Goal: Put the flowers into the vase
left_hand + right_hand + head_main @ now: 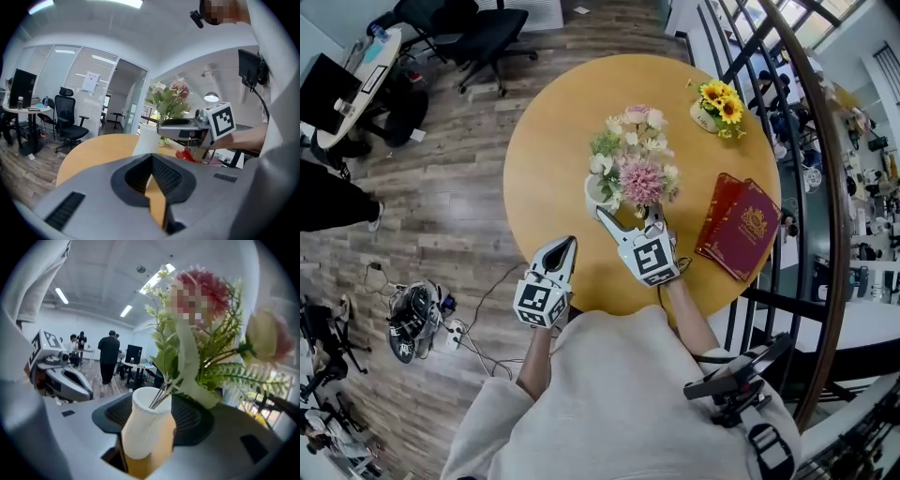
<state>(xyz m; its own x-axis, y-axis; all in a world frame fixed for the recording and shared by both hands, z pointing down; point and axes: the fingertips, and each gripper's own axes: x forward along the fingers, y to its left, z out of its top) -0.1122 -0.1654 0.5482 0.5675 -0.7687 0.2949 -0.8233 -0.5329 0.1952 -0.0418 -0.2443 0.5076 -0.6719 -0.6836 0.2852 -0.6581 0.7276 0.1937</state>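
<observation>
A white vase (597,194) stands on the round wooden table (553,141), with a bunch of pink and cream flowers (636,159) in it. My right gripper (630,217) is open at the vase's near side, one jaw on each side of its base. In the right gripper view the vase (146,430) stands between the pads without being pressed, and the flower stems (161,397) rise out of its mouth. My left gripper (566,243) is shut and empty over the table's near edge, left of the vase. From the left gripper view I see the vase (147,138) and the flowers (168,98).
A small pot of sunflowers (719,103) sits at the table's far right. Two red books (739,228) lie at its right edge. A dark railing (797,141) runs close by on the right. Office chairs (483,37) and cables (417,314) are on the wooden floor to the left.
</observation>
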